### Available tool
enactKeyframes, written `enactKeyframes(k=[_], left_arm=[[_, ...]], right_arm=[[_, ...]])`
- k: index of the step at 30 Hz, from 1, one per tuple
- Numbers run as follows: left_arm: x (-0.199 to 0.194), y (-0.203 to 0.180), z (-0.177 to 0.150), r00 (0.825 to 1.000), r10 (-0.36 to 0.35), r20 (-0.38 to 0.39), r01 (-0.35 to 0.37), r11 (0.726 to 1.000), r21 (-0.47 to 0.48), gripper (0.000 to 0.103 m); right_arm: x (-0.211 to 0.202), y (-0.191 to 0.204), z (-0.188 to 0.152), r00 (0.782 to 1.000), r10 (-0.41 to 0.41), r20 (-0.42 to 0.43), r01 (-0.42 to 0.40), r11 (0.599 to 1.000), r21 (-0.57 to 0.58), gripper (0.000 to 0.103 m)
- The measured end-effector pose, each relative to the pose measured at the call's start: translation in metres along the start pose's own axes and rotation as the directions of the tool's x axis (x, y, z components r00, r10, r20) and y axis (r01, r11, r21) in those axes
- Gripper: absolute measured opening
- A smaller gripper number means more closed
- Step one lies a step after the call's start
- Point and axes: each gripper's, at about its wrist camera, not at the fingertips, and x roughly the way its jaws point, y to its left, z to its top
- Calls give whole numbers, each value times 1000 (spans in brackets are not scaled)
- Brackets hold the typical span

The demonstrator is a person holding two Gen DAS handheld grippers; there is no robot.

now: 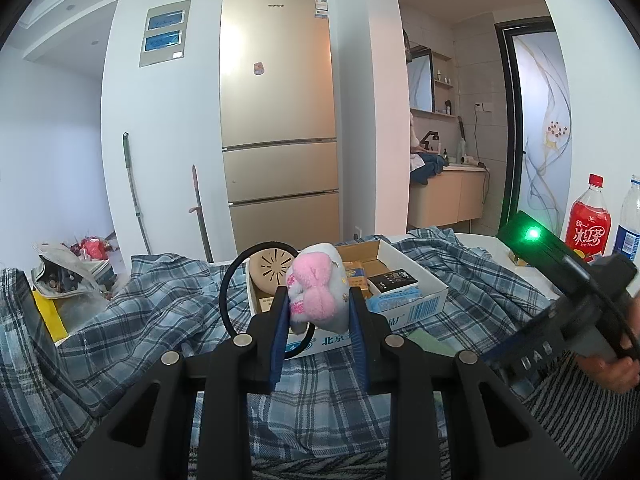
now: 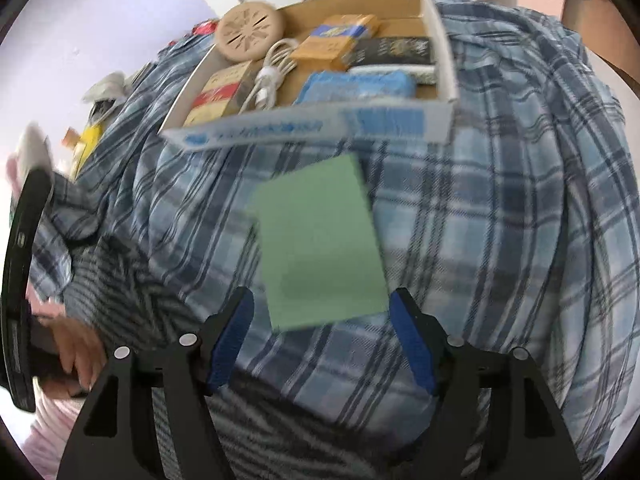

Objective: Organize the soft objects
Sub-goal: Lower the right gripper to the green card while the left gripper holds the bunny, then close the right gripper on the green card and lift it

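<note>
Black jaws of the left gripper (image 1: 318, 306), with blue pads, fill the bottom of the left wrist view and are clamped on a grey and pink plush toy (image 1: 316, 290), held in the air in front of the cardboard box (image 1: 424, 300).

Under everything spreads the blue plaid cloth (image 2: 500, 220), rumpled and covering the surface, with a grey striped fabric (image 2: 120, 280) lying on it near the person's hand (image 2: 76, 352). Behind it stands a tall gold fridge (image 1: 280, 100). The box sits on the cloth and holds a round tan vented disc (image 2: 251, 34), a coiled white cable (image 2: 272, 70), a blue cloth (image 2: 356, 84) and several small packets. A green sponge (image 2: 320, 240) lies flat on the plaid just in front of the box.

Over the sponge hangs the right gripper (image 2: 322, 344), pointing steeply down, its 2 fingers standing apart on either side of the sponge's near edge; whether the pads touch it I cannot tell through the blur. A red ice tea bottle (image 1: 588, 220) stands far right.
</note>
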Motion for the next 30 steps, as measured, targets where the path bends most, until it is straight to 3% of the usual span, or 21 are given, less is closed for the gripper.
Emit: enactKeyframes(k=[2, 5, 8, 15, 22, 23, 25, 26, 27, 30], left_arm=[[0, 0, 0, 1000, 0, -1, 0, 1000, -2, 29], [0, 1, 0, 1000, 9, -2, -9, 1000, -11, 28], [0, 3, 1, 1000, 23, -6, -23, 999, -31, 28], [0, -2, 3, 1000, 27, -15, -28, 999, -30, 28], [5, 1, 4, 999, 32, -42, -34, 998, -44, 28], [5, 2, 4, 999, 33, -42, -35, 998, -47, 28], [5, 2, 4, 999, 33, -41, -35, 998, -48, 28], [4, 1, 4, 999, 34, -38, -36, 998, -46, 29], [4, 2, 4, 999, 34, -35, -36, 998, -45, 29], [2, 2, 4, 999, 33, -20, -33, 999, -39, 28]], right_arm=[[0, 8, -2, 1000, -8, 0, 8, 1000, -15, 69], [-6, 24, 6, 992, -98, 81, 102, 994, -48, 71], [-6, 40, 20, 969, -191, 156, 208, 973, -99, 86], [16, 43, 50, 963, -217, 162, 225, 974, -36, 87], [27, 47, 43, 944, -282, 171, 299, 951, -84, 85], [27, 48, 43, 940, -291, 178, 309, 947, -87, 80], [27, 48, 42, 933, -307, 188, 327, 941, -84, 58], [25, 48, 41, 932, -305, 194, 325, 943, -79, 39], [22, 49, 40, 933, -297, 204, 319, 944, -80, 27], [4, 52, 30, 926, -284, 247, 314, 946, -87, 26]])
